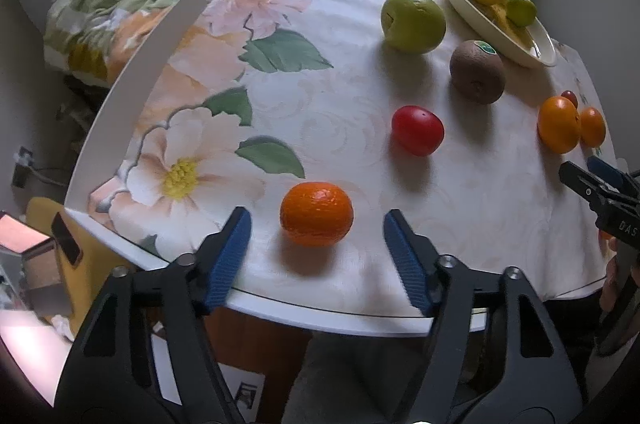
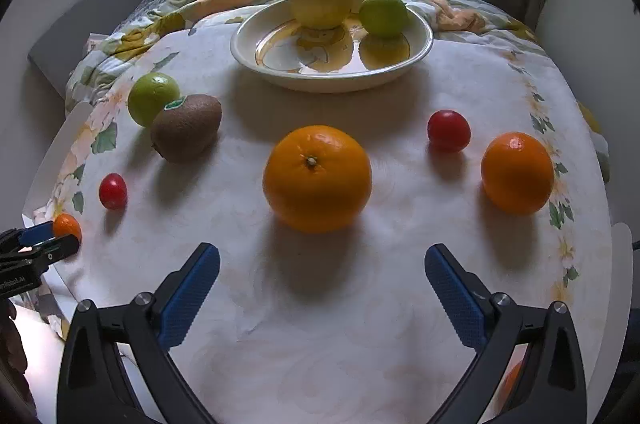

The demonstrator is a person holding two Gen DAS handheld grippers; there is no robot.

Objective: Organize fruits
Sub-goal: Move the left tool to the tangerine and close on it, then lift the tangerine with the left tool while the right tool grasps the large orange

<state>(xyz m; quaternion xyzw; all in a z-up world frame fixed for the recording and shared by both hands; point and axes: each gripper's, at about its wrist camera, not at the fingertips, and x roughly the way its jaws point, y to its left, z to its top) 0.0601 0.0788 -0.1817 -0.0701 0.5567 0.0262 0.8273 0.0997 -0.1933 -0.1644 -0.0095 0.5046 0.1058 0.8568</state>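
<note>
Right wrist view shows your bowl (image 2: 332, 63) at the table's far edge holding only two fruits, seven still loose, while your right gripper (image 2: 322, 280) gapes before the orange (image 2: 317, 177) and your left gripper (image 1: 317, 244) gapes around the mandarin (image 1: 316, 214).

Black claw (image 1: 316, 220), blue ribbed pads (image 2: 188, 296), silver screws

left tongs (image 1: 317, 252): agape, empty | small orange (image 1: 316, 219): between tips
</note>
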